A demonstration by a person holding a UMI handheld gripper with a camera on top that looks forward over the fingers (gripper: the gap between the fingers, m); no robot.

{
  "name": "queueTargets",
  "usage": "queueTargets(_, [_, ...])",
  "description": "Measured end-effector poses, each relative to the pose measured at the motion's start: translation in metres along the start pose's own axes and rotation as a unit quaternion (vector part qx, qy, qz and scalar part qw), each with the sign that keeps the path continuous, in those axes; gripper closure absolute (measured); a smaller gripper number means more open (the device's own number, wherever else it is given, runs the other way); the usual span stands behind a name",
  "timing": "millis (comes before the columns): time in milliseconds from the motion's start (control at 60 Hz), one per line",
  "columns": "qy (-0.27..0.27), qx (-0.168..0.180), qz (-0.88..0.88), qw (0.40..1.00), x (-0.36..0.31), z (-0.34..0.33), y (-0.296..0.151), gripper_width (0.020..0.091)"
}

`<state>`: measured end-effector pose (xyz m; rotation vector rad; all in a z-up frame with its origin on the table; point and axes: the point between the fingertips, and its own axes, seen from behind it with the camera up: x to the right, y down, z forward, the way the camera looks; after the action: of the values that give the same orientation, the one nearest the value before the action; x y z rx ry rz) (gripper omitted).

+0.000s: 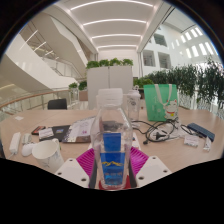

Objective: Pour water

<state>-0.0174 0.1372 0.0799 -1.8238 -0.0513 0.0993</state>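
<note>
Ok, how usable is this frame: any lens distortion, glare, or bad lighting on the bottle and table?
Gripper view: strong fisheye bending, so the ceiling light strips curve; bright, even lighting from the strips and windows, with no harsh shadows on the pale round table; the clear plastic bottle with a blue label stands between the pink-padded fingers, its transparent top blending into the clutter behind; the green bag reads clearly.

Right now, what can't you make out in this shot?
All in the gripper view:
- Water bottle: its base is cut off below the fingers, and whether the gripper presses on it is unclear.
- White cup: its inside is hidden by its rim.
- Items beside the green bag: too small to identify.
</note>
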Motion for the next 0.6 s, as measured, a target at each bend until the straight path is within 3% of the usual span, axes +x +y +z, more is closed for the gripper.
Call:
queueTargets(83, [-0.001,-0.012,-0.008,1.0,0.0,-0.001,0.017,0.0638])
queueTargets(200, [0.003,-0.003,0.0,1.0,0.001,-0.003,0.014,0.0638])
queueTargets(333, [0.018,-0.036,-0.006,0.999,0.004,-0.004,0.019,0.0569])
queueTargets(383, [0.029,-0.067,-0.015,0.997,0.006,-0.01,0.027,0.0484])
queueTargets(450, [0.033,-0.09,-0.016,0.995,0.003,-0.023,0.03,0.027])
queueTargets(600, [0.047,-0.117,0.017,0.992,-0.021,-0.083,0.029,0.027])
